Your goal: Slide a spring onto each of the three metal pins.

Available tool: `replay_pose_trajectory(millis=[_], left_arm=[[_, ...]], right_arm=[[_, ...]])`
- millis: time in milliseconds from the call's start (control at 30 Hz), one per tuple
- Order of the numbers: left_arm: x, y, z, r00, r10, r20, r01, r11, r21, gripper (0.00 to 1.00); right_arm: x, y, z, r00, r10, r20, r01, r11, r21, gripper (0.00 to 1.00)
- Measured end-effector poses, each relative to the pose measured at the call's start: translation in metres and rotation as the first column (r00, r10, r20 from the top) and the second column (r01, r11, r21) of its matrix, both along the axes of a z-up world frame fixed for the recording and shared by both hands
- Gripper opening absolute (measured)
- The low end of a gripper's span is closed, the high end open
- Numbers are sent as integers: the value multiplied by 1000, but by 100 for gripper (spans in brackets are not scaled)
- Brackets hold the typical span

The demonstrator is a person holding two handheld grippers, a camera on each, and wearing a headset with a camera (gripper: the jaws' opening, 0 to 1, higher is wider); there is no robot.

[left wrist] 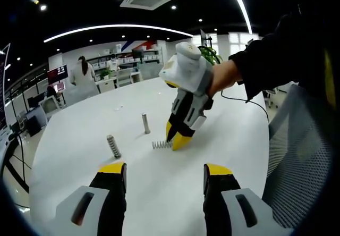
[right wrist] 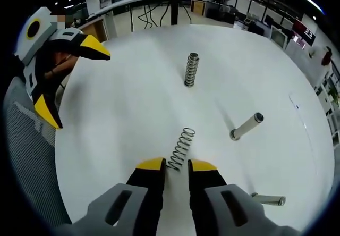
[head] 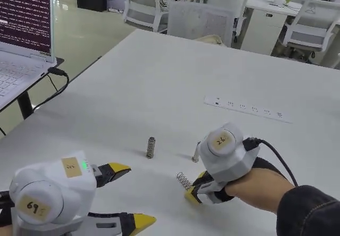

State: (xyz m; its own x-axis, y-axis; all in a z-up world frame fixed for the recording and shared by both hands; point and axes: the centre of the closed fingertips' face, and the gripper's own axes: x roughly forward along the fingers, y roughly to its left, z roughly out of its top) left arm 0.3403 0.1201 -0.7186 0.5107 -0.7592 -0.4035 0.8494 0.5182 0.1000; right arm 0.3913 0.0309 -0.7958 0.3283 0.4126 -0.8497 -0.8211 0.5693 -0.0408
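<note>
1. Gripping the near end of the loose spring (right wrist: 180, 146), the right gripper (right wrist: 176, 165) has its jaws clenched close together. The spring lies flat on the white table (right wrist: 133, 103) and points toward 1 o'clock in the right gripper view.
2. In the head view the right gripper sits at 5 o'clock, and the loose spring sticks out of its yellow tips toward 10 o'clock.
3. Left gripper (left wrist: 164, 169) is released, with jaws wide apart and nothing between them. It's at 7 o'clock in the head view, well apart from the right gripper.
4. Sprung pin (head: 151, 147), with a spring already on it, stands upright near the centre of the head view, at 10 o'clock from the right gripper's tips.
5. Bare pin (right wrist: 246, 126) is at 3 o'clock in the right gripper view, near the loose spring and not touching it.
6. Third pin (right wrist: 268, 199) is at 4 o'clock by the edge of the right gripper view. It has no spring on it, and I cannot tell if it stands or lies.
7. Power strip (head: 247, 109) is at 2 o'clock in the head view, and the laptop (head: 24, 28) is at 10 o'clock.
</note>
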Motion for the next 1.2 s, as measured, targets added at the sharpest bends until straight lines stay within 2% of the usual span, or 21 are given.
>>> replay_pose_trajectory(millis=[433, 700, 833, 1067, 1200], left_arm=[[1, 1, 0, 1000, 0, 3, 0, 1000, 1, 53], [1, -3, 1, 1000, -12, 8, 12, 1000, 10, 53], [2, -5, 3, 1000, -22, 15, 21, 1000, 14, 52], [2, -9, 2, 999, -42, 17, 42, 999, 19, 51], [1, -13, 2, 998, -61, 24, 60, 998, 24, 51]], right_arm=[[3, -4, 2, 999, 19, 26, -19, 1000, -18, 9], [-3, -6, 9, 999, 39, 16, -39, 999, -15, 9], [-13, -2, 17, 998, 65, -5, -65, 998, -7, 9], [-22, 3, 34, 994, 106, -17, -106, 994, 7, 9], [-35, 9, 44, 987, 153, -45, -152, 988, 33, 9]])
